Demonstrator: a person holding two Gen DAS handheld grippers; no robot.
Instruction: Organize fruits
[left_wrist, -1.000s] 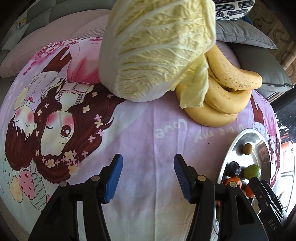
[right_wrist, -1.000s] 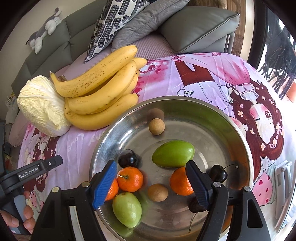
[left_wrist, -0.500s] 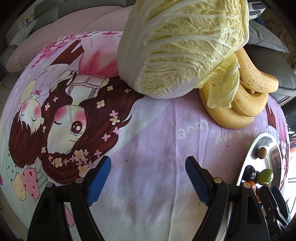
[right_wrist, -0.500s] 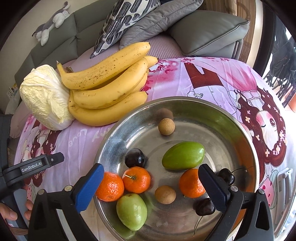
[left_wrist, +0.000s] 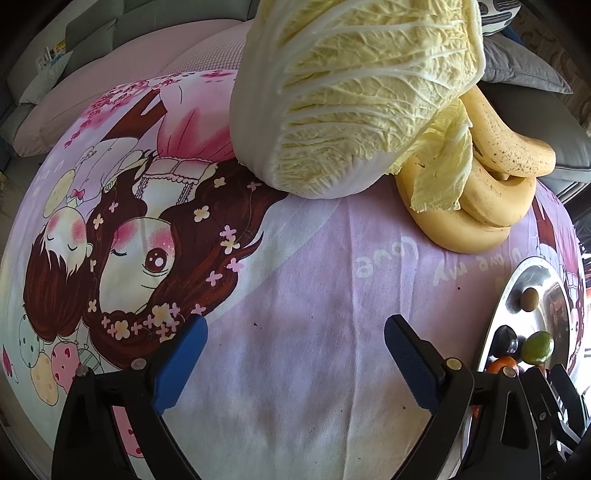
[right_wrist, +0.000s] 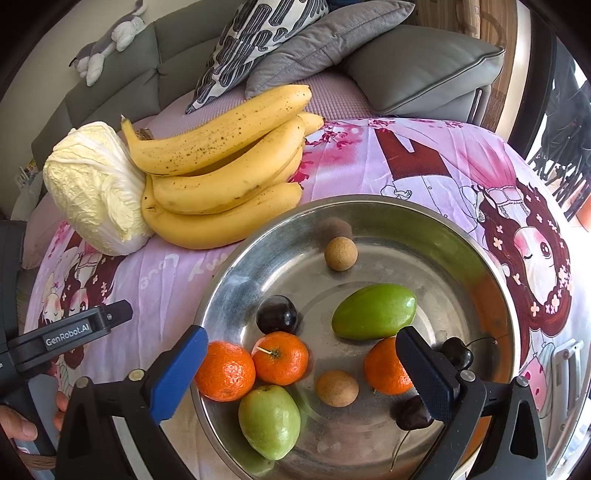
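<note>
My right hand-held gripper (right_wrist: 301, 373) has just been opening and stands wide, empty, over the steel bowl (right_wrist: 491, 284) of tangerines (right_wrist: 225, 371) and green fruit (right_wrist: 375, 311). My left hand-held gripper (left_wrist: 295, 363), jaws also just opened, hangs empty over the printed sheet (left_wrist: 306, 280). Bananas (right_wrist: 221, 166) touch the cabbage (right_wrist: 92, 184) beyond.

— Where is there room on the bench (left_wrist: 295, 369)?

— A bare stretch of printed cloth lies in front of the left hand-held gripper (left_wrist: 293, 363). Beyond it the cabbage (left_wrist: 351, 92) and the bananas (left_wrist: 491, 192), touching each other, block the far side, and the steel bowl (left_wrist: 517, 273) closes the right.

— And inside the bowl?

— Under the right hand-held gripper (right_wrist: 301, 363) fruit crowds the near half: tangerines (right_wrist: 279, 357), a green fruit (right_wrist: 269, 421), cherries (right_wrist: 458, 352). The far half holds only one small brown fruit (right_wrist: 340, 253); the rest there is bare metal.
</note>
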